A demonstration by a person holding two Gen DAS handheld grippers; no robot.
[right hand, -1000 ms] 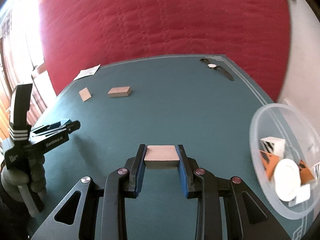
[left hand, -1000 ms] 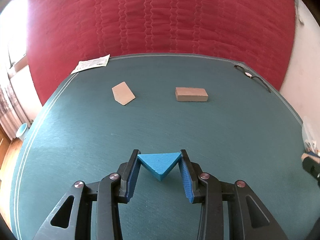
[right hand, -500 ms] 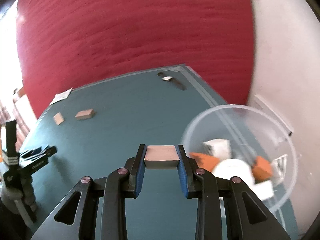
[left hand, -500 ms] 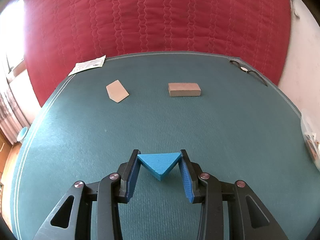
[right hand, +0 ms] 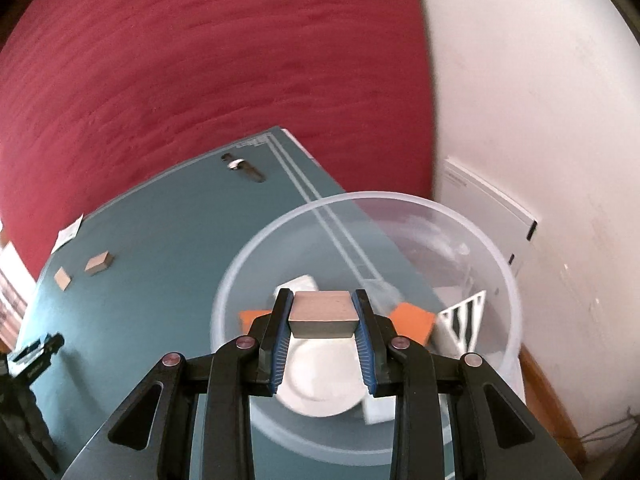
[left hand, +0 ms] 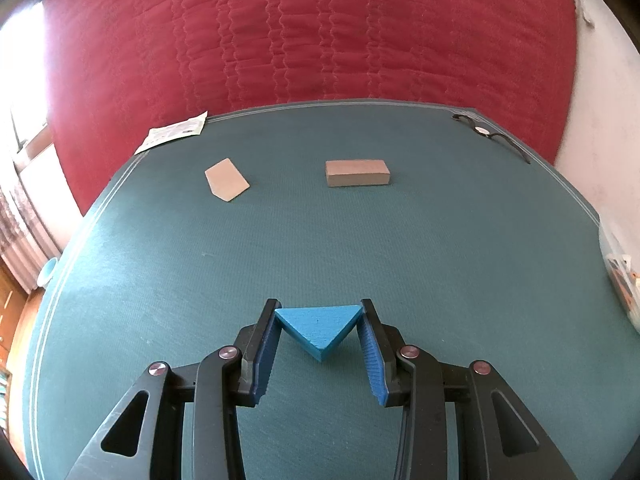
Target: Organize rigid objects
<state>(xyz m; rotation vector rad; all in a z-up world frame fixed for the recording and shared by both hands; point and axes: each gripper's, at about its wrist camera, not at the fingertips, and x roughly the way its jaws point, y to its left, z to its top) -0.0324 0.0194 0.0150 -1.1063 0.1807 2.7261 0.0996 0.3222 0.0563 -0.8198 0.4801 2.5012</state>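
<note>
My right gripper (right hand: 322,312) is shut on a plain wooden block (right hand: 323,314) and hangs over a clear plastic bowl (right hand: 496,256) at the table's right edge. Inside the bowl lie orange pieces (right hand: 414,320), a white disc (right hand: 320,380) and a striped white piece (right hand: 464,322). My left gripper (left hand: 319,322) is shut on a blue triangular block (left hand: 320,328) above the green table (left hand: 440,260). A rectangular wooden block (left hand: 357,173) (right hand: 99,263) and a flat wooden wedge (left hand: 226,179) (right hand: 63,279) lie farther back on the table.
A wristwatch (left hand: 490,136) (right hand: 242,166) lies near the far right corner, and a paper leaflet (left hand: 174,134) at the far left corner. A red quilted cover (left hand: 320,32) rises behind the table. A white wall (right hand: 540,100) stands right of the bowl.
My right gripper has swung to the right with the wooden block, from over the open table to above the bowl. My left gripper has stayed put with the blue triangle.
</note>
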